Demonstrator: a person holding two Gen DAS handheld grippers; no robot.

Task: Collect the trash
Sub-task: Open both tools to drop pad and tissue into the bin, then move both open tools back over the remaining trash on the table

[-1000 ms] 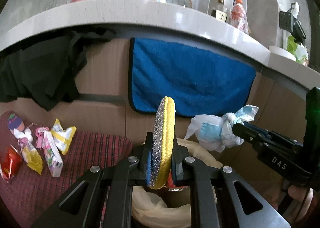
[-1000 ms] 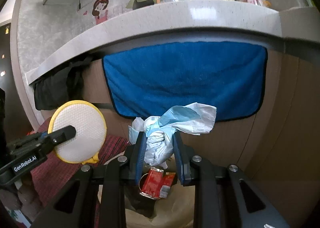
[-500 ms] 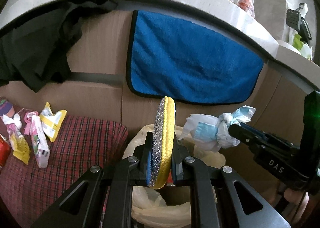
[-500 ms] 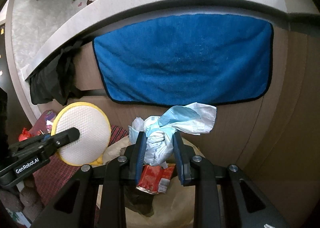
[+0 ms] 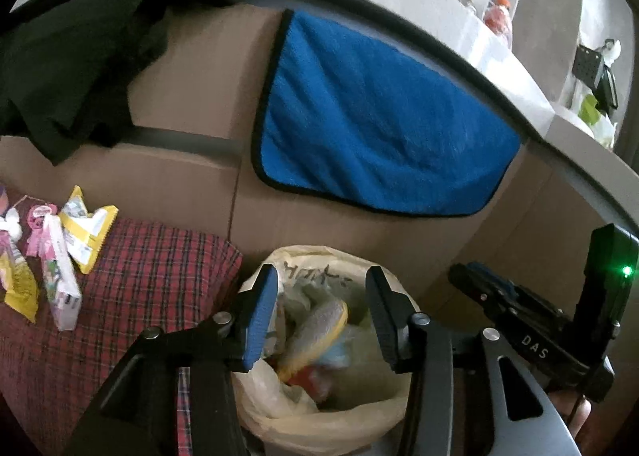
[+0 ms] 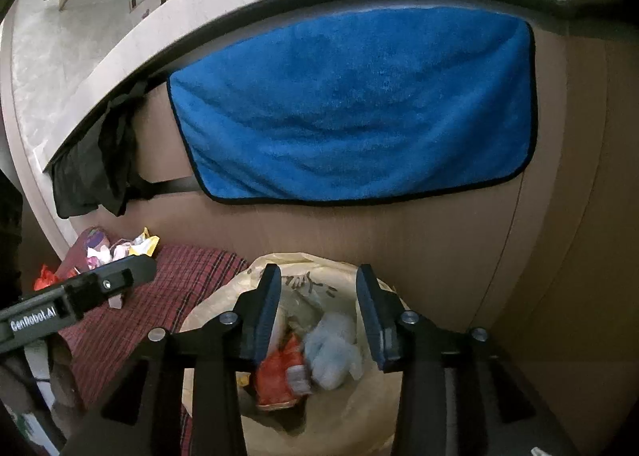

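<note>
Left wrist view: broad wood-look cabinet front under a pale stone table edge (image 5: pixel 399 12), smooth and curved by the lens. Hanging on it, a plush blue towel (image 5: pixel 379 128) with dark piping, rectangular with rounded corners; to its left a limp black cloth (image 5: pixel 72 68), crumpled. Below left, a red plaid fabric (image 5: pixel 159 280), woven check, carrying bright snack wrappers (image 5: pixel 60 256), glossy, flat and creased, yellow and pink. Beside the plaid edge, a bin lined with a thin cream plastic bag (image 5: pixel 319 408), rim rolled over, wrinkled and translucent. Directly above its mouth, left tool (image 5: pixel 321 320) spread wide, nothing between the blue-padded black fingers. In the gap below them, inside the bag, the round scouring pad (image 5: pixel 319 328), yellow rim and grey glittery face, tilted and blurred among other trash. At the right, right tool (image 5: pixel 479 288) seen side-on, matte black.

Right wrist view: same blue towel (image 6: pixel 359 108) and cabinet ahead. Right tool (image 6: pixel 317 316) wide apart over the bag (image 6: pixel 223 308), holding nothing. Between and below its fingers, in the bag, a soft crumpled white-and-pale-blue tissue wad (image 6: pixel 331 356), touching a shiny red foil packet (image 6: pixel 279 376). At the left, left tool (image 6: pixel 120 280) over the plaid fabric (image 6: pixel 159 296), with wrappers (image 6: pixel 120 248) beyond.
</note>
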